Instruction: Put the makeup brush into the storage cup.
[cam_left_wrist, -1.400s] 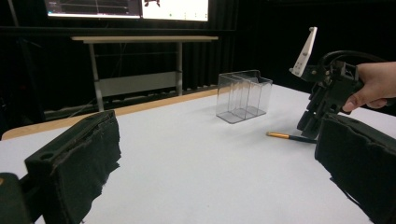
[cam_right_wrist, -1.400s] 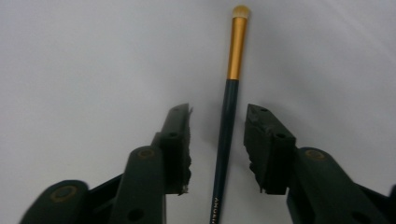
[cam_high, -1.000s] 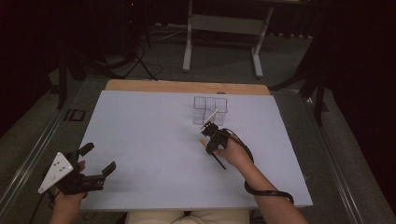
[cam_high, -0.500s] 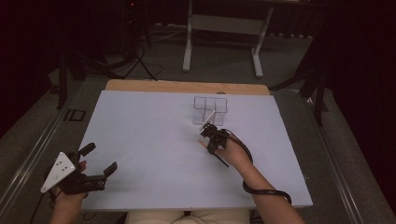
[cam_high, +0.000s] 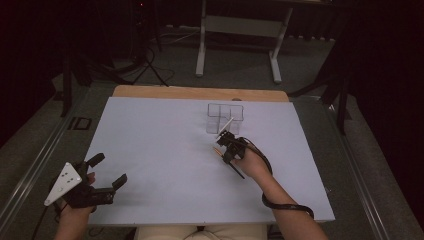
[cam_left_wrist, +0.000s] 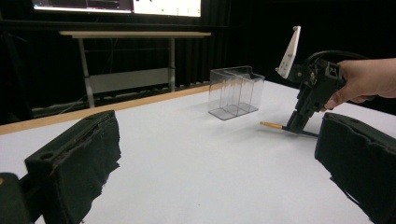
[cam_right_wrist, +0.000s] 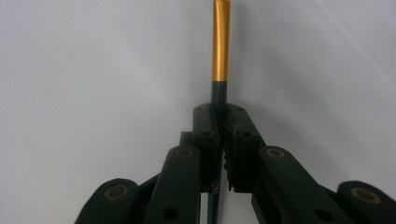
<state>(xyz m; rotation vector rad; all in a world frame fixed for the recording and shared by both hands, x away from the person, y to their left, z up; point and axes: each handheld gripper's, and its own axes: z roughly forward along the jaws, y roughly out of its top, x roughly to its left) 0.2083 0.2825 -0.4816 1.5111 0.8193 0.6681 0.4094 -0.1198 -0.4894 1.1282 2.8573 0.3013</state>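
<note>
A thin dark pen with a gold end (cam_right_wrist: 221, 42) is clamped between the pads of my right gripper (cam_right_wrist: 223, 122), and its gold tip sticks out ahead over the white sheet. In the high view the right gripper (cam_high: 224, 152) sits mid-table, with the pen (cam_high: 217, 149) lying low and its dark shaft trailing back under the hand. Just beyond stands a clear, compartmented container (cam_high: 225, 117), upright. The left gripper view shows that container (cam_left_wrist: 236, 91), the pen (cam_left_wrist: 272, 125) and the right gripper (cam_left_wrist: 297, 125). My left gripper (cam_high: 108, 171) rests near the front left edge, open with nothing in it (cam_left_wrist: 217, 163).
A white sheet (cam_high: 160, 140) covers the table, and a wooden strip (cam_high: 200, 93) shows along its far edge. Behind the table stands a metal frame (cam_high: 240, 30) on a dark floor. A cable (cam_high: 287, 206) loops from the right gripper along the forearm.
The right hand has crept slightly toward the clear container with the pen. The left gripper has stayed in place.
</note>
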